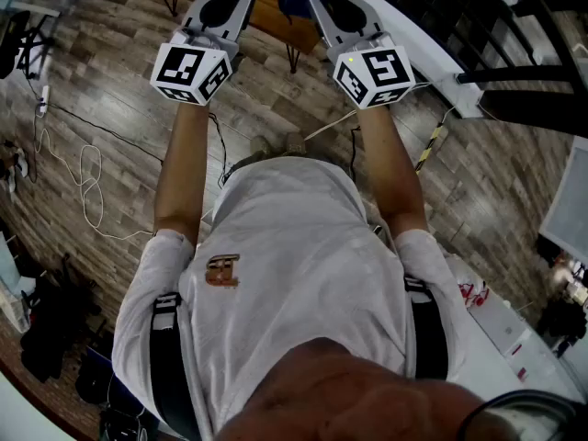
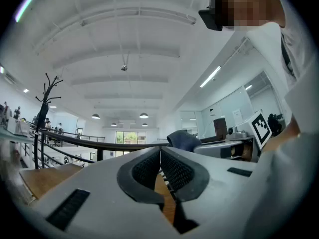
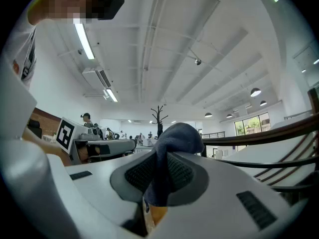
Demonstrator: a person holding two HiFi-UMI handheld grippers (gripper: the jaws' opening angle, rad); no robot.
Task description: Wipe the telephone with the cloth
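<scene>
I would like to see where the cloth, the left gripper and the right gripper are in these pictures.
cloth (image 3: pixel 177 133), right gripper view, on its bunched top above the jaws.
left gripper (image 2: pixel 160 154), left gripper view, where its shut jaws meet.
right gripper (image 1: pixel 318 4), head view, at the tips of its jaws.

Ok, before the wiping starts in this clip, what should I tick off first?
1. Cloth clamped in the right gripper: ok.
2. Cloth bunched past the jaw tips, likely enough to wipe with: ok.
3. Left gripper free: ok, jaws together with nothing between them.
4. Telephone in sight: not ok, no view shows it.
5. Grippers aimed at a work surface: not ok, both gripper views look across the room and up at the ceiling.
6. Grippers apart from each other: ok, the head view shows a gap.
</scene>
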